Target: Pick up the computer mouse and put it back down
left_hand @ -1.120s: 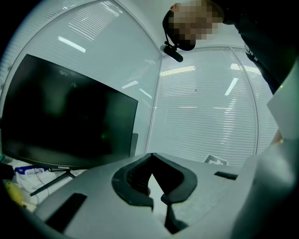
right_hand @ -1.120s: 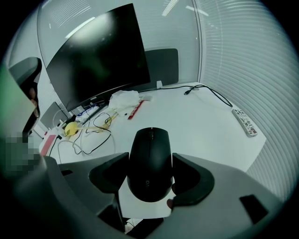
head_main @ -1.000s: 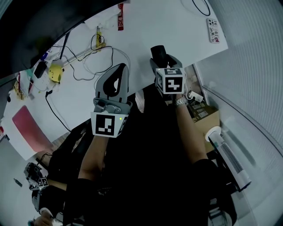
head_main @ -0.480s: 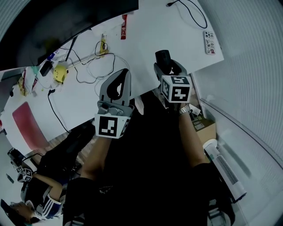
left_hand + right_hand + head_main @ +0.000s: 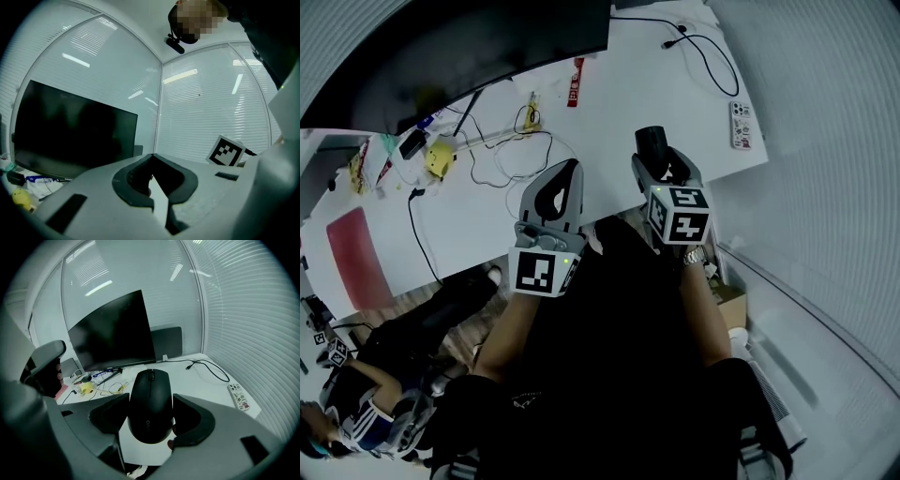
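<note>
A black computer mouse sits between the jaws of my right gripper, which is shut on its sides. In the head view the mouse pokes out beyond the right gripper, held in the air over the front edge of the white desk. My left gripper hovers to its left, near the same edge. Its jaws meet at the tips with nothing between them, as the left gripper view also shows.
A large dark monitor stands at the back of the desk. Loose cables, a yellow object, a red tag and a small remote lie on it. A red pad lies at far left. Window blinds fill the right.
The head view has tilted up, showing more of the desk and monitor. Both grippers have shifted slightly to the right and lower in the picture. The mouse stays gripped.
</note>
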